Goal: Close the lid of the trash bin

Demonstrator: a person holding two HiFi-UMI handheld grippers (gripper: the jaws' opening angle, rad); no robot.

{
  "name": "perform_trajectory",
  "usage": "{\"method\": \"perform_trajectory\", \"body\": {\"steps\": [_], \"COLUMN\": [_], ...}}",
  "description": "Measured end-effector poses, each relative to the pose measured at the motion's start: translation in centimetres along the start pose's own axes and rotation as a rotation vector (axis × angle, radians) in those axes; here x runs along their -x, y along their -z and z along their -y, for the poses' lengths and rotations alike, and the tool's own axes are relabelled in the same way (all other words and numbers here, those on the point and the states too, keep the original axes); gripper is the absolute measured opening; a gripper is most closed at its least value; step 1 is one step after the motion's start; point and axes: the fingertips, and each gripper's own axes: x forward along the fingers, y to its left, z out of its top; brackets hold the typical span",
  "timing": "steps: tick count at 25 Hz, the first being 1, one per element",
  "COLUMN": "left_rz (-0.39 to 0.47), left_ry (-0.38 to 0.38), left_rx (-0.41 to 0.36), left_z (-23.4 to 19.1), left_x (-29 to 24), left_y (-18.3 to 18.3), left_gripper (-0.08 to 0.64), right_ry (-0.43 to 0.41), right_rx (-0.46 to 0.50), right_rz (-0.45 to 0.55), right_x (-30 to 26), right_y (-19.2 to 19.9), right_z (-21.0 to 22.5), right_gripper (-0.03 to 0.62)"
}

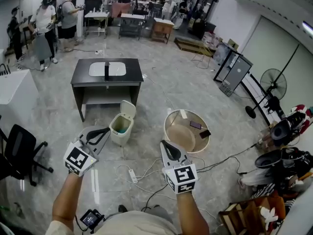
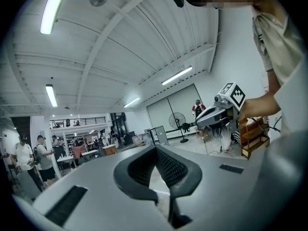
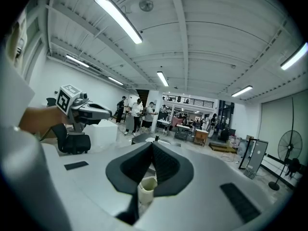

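A small cream trash bin stands on the floor in front of a dark table, its lid tipped up at the back and the mouth open. My left gripper hovers just left of the bin, jaws shut and empty. My right gripper is off to the bin's right, also shut on nothing. In the right gripper view the bin shows through the gap behind the closed fingertips, and the left gripper appears at the left. In the left gripper view I see the right gripper, not the bin.
A dark table stands behind the bin. A round beige tub sits to the bin's right. A power strip and cables lie on the floor near me. An office chair is at the left, a fan at the right.
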Motion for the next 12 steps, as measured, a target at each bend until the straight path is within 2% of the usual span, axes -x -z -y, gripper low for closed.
{"method": "perform_trajectory", "body": {"steps": [5,12], "left_rz": [-0.005,-0.042], "left_ry": [-0.007,-0.018], "left_rx": [0.018,0.031], "left_z": [-0.6,-1.7], "left_x": [0.4,-1.4], "left_y": [1.1,2.9], "left_gripper": [0.014,0.014], "right_ry": [-0.024,-0.035], "right_rx": [-0.009,-0.021], "right_rz": [0.015,0.005], "right_x": [-0.6,-3.6], "right_y": [-0.3,1.0], "right_z": [-0.8,1.0], "right_gripper": [0.026,0.026]}}
